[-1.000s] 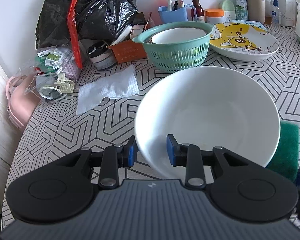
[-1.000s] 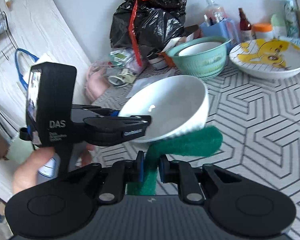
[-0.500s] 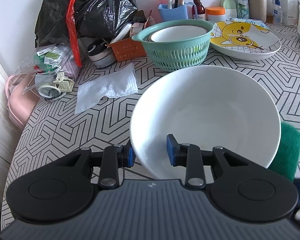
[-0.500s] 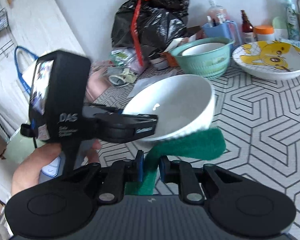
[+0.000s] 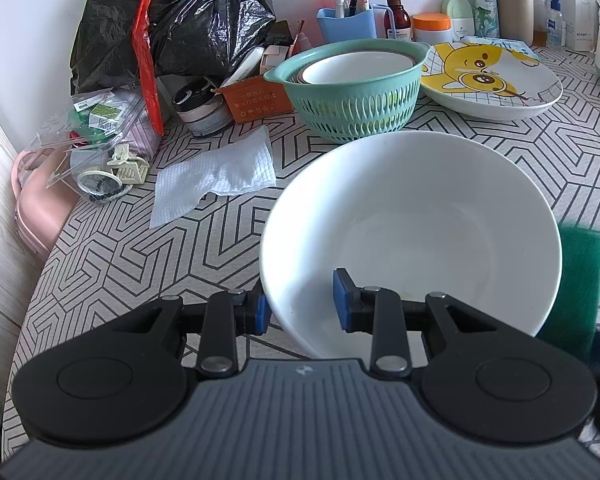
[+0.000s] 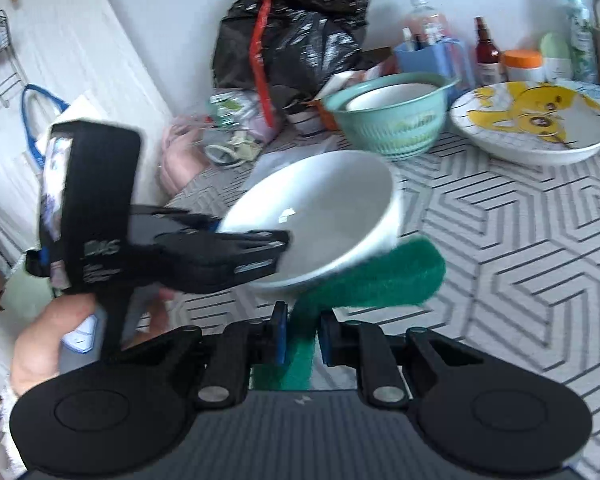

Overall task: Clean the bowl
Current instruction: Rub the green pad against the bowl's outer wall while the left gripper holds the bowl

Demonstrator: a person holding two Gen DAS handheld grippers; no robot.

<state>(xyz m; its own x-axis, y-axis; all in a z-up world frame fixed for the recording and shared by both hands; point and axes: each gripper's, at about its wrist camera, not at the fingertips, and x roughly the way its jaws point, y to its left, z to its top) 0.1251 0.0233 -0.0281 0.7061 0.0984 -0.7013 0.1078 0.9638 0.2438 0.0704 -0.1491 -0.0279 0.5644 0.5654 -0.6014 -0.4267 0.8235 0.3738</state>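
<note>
The left tool clenches the near rim of the white bowl; the right tool grips the green scouring pad under the bowl's right side.

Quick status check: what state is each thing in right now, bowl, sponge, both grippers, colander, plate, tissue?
Bowl: lifted, tilted, rim clamped between the left fingers, inside looks clean.
Sponge: bent, pressed under the bowl's outer wall.
Left gripper: shut on bowl rim.
Right gripper: shut on sponge.
Colander: upright, bowls nested inside.
Plate: flat on the table, empty.
Tissue: lying crumpled on the table.
</note>
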